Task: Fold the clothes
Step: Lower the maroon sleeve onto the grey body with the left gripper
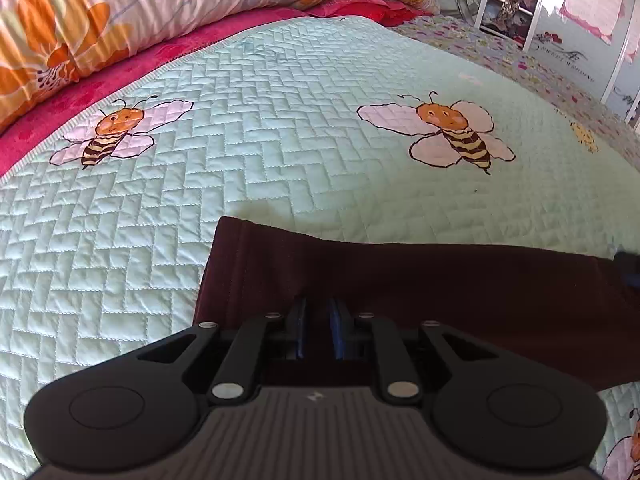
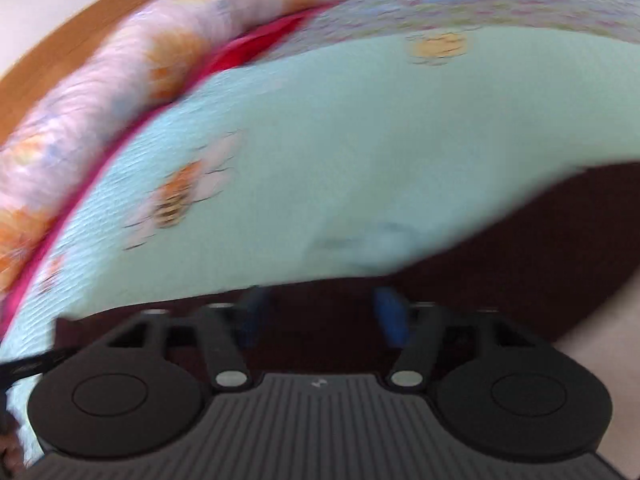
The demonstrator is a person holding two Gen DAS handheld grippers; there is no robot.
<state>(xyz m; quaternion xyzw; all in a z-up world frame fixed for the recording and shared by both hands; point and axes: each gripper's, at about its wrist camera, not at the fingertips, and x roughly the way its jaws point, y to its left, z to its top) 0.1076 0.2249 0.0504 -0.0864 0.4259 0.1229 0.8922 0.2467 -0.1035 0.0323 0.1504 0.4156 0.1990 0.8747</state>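
A dark maroon garment [image 1: 440, 292] lies flat on the mint quilted bedspread [image 1: 260, 140], its hemmed edge toward the left. My left gripper [image 1: 316, 304] rests on the garment's near part, its blue pads close together and pinching the cloth. In the blurred right wrist view the same garment [image 2: 520, 248] spreads under and to the right of my right gripper [image 2: 320, 300]. That gripper's blue pads stand wide apart above the cloth, and nothing shows gripped between them.
Bee pictures dot the bedspread [image 2: 340, 140]. A long floral bolster [image 1: 120, 8] and a pink sheet [image 1: 60, 112] run along the far side. Wardrobe doors [image 1: 560, 8] stand at the back right. A wooden headboard [image 2: 80, 40] shows beyond the bolster [image 2: 100, 100].
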